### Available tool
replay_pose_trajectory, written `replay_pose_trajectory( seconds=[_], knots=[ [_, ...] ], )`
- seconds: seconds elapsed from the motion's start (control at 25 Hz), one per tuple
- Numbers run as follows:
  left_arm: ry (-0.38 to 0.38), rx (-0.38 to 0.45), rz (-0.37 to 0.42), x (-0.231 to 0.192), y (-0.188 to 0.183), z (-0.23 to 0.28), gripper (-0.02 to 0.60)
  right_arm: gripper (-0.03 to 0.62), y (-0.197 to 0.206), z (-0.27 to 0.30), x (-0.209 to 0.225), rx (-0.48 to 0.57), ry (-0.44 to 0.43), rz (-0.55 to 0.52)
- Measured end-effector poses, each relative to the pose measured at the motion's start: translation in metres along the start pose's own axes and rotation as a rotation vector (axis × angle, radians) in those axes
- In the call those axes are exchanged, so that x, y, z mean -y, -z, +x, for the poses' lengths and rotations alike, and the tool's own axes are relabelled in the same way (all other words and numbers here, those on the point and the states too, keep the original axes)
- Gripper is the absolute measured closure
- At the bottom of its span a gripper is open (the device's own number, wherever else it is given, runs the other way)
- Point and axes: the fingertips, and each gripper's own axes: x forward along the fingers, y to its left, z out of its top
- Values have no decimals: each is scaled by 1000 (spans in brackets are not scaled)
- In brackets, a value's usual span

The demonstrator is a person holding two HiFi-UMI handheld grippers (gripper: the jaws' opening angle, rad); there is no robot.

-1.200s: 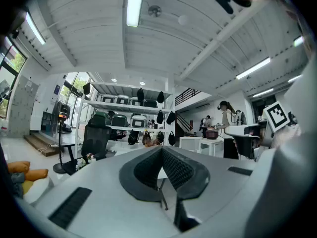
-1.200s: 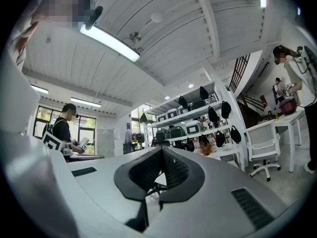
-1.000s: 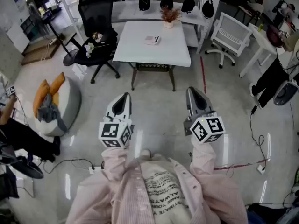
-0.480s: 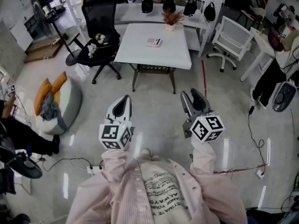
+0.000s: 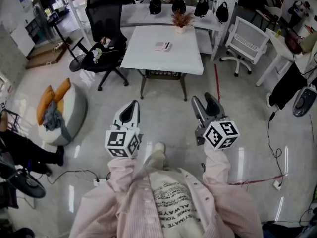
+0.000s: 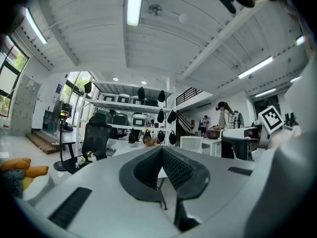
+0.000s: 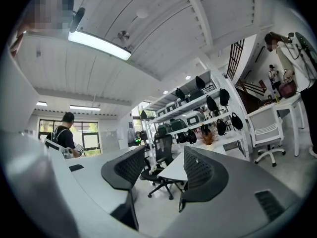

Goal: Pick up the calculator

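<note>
My right tool (image 5: 203,101), lower centre, has just been opening its jaws on nothing, readying for the small flat pale calculator (image 5: 162,44) well apart on the white square surface (image 5: 148,58) at upper centre, while my left tool (image 5: 132,106) is clenched and empty.

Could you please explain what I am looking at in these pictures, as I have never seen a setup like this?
There is no robot here: a person stands holding a two-jaw gripper in each hand. The downward picture comes from a camera on their head. The other two come from cameras riding on each gripper, looking along its jaws. The left gripper has its jaws together and is empty. The right gripper has just been opening; its jaws stand apart with nothing between them. Ahead, across open floor, stands a white table bearing a small flat item, apparently the calculator, and a potted plant. Nothing is held.
</note>
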Motion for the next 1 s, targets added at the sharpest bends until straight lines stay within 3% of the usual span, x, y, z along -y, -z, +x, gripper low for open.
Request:
replay_pose_trajectory(
  seconds=[0.36, 1.0],
  knots=[
    [3, -31, -26, -20, 17, 55, 580, 378, 12, 45, 36, -28, 25, 9],
    [33, -110, -54, -92, 38, 212, 580, 379, 31, 184, 119, -61, 105, 87]
  ],
)
